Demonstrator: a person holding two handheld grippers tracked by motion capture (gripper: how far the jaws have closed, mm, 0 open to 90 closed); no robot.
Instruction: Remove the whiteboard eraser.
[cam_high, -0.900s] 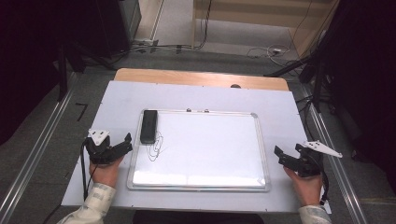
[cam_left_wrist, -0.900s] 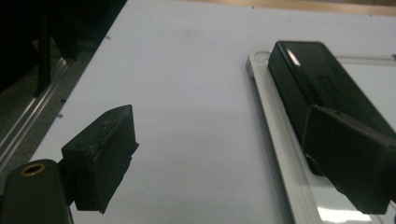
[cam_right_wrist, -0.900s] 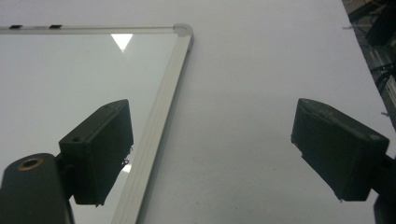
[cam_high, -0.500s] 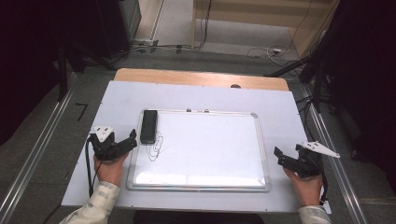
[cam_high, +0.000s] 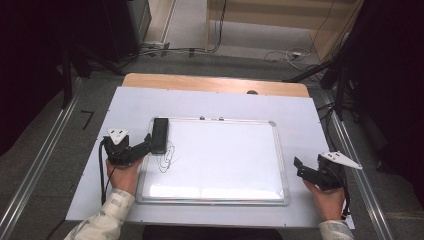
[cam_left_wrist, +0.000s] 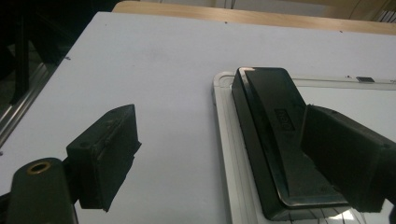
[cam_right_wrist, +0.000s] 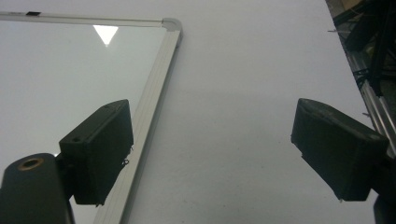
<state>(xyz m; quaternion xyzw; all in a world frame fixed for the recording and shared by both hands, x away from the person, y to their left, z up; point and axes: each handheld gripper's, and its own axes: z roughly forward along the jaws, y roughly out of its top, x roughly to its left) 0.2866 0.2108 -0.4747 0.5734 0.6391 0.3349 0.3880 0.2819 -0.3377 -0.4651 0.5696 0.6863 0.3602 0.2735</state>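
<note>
Clearly, from the high view, the left gripper (cam_high: 142, 145) sits just beside the black whiteboard eraser (cam_high: 160, 135), which lies on the whiteboard (cam_high: 225, 160) at its upper left corner, long axis running away from the person; the right gripper (cam_high: 302, 167) rests well apart, off the board's right edge; from the left gripper view, the jaws stand apart and empty, the eraser (cam_left_wrist: 275, 135) just ahead toward the right jaw; from the right gripper view, jaws gape over bare table (cam_right_wrist: 233, 116) beside the whiteboard frame (cam_right_wrist: 154, 79).
</note>
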